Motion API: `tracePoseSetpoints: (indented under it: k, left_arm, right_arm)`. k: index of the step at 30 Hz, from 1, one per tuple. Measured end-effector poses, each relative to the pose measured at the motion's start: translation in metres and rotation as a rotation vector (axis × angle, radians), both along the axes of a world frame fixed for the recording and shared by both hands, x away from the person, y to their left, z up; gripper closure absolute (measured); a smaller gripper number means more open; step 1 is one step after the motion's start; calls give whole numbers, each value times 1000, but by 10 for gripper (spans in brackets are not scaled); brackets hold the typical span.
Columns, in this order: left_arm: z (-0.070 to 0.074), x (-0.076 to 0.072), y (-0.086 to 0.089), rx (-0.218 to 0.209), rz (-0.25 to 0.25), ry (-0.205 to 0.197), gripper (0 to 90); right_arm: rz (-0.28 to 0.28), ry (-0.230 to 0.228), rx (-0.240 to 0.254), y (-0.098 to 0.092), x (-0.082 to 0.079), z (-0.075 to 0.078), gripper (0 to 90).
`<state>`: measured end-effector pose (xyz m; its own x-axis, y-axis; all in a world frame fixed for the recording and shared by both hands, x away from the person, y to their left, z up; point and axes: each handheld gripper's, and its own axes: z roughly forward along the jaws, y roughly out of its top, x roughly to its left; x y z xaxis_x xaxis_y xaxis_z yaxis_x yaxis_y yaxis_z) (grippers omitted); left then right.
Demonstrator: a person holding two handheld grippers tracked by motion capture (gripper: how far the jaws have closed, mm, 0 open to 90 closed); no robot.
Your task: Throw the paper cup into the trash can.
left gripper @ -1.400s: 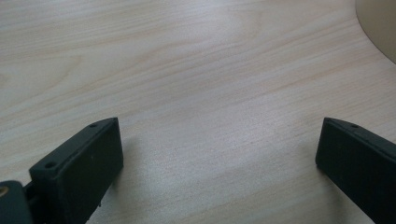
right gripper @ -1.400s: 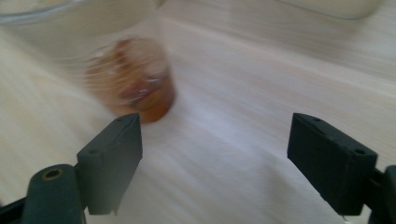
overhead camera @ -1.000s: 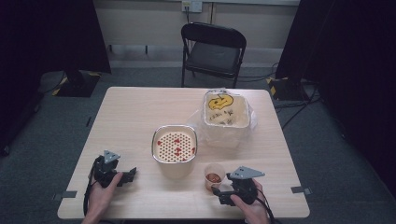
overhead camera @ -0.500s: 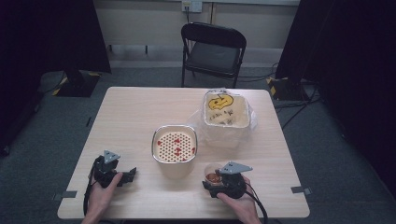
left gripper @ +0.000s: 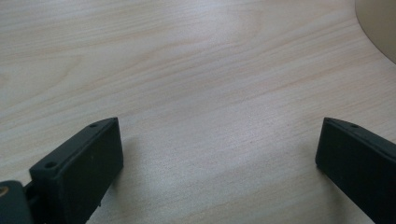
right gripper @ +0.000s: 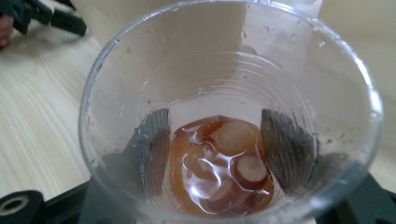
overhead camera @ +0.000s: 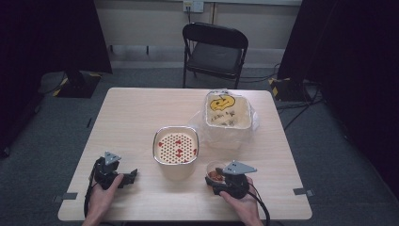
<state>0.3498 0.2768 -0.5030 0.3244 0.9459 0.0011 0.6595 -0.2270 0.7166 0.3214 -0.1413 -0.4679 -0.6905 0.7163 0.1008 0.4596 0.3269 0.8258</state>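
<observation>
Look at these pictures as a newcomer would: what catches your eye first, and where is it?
First comes the clear plastic cup of brown liquid with round slices, at the table's near right edge, clasped from both sides by the right gripper, whose jaws have just been closing. Next, at the table's middle, a cream bowl with a perforated insert flecked red, and behind it a plastic-lined tub holding something yellow.

Cup (overhead camera: 215, 170) between right gripper (overhead camera: 217, 178) jaws, just right of strainer pot (overhead camera: 176, 149); bagged bin (overhead camera: 227, 113) behind.

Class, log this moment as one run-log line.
right gripper: jaws just closing, gripping clear cup | left gripper: open on table
</observation>
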Motion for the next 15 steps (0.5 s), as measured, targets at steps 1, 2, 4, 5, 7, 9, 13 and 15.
tracePoseSetpoints:
  k: [1, 2, 4, 5, 7, 9, 13, 15]
  left_arm:
    - [0, 0, 0, 0, 0, 0, 3]
    - [0, 0, 0, 0, 0, 0, 3]
    - [0, 0, 0, 1, 0, 0, 3]
    - [0, 0, 0, 0, 0, 0, 3]
    - [0, 0, 0, 0, 0, 0, 3]
    - [0, 0, 0, 1, 0, 0, 3]
    - [0, 0, 0, 0, 0, -1, 3]
    - [0, 0, 0, 0, 0, 0, 3]
  right_arm:
    - [-5, -6, 2, 0, 1, 2, 440]
    - [-9, -10, 5, 0, 1, 5, 439]
    - [-14, -16, 17, -1, 3, 8, 439]
    - [-20, -18, 21, -2, 3, 10, 438]
    - [-28, -24, 32, -4, 5, 14, 438]
    - [-43, -31, 47, -6, 8, 19, 438]
    - [-67, -48, 71, -10, 12, 31, 437]
    - [-74, -58, 69, -10, 14, 37, 437]
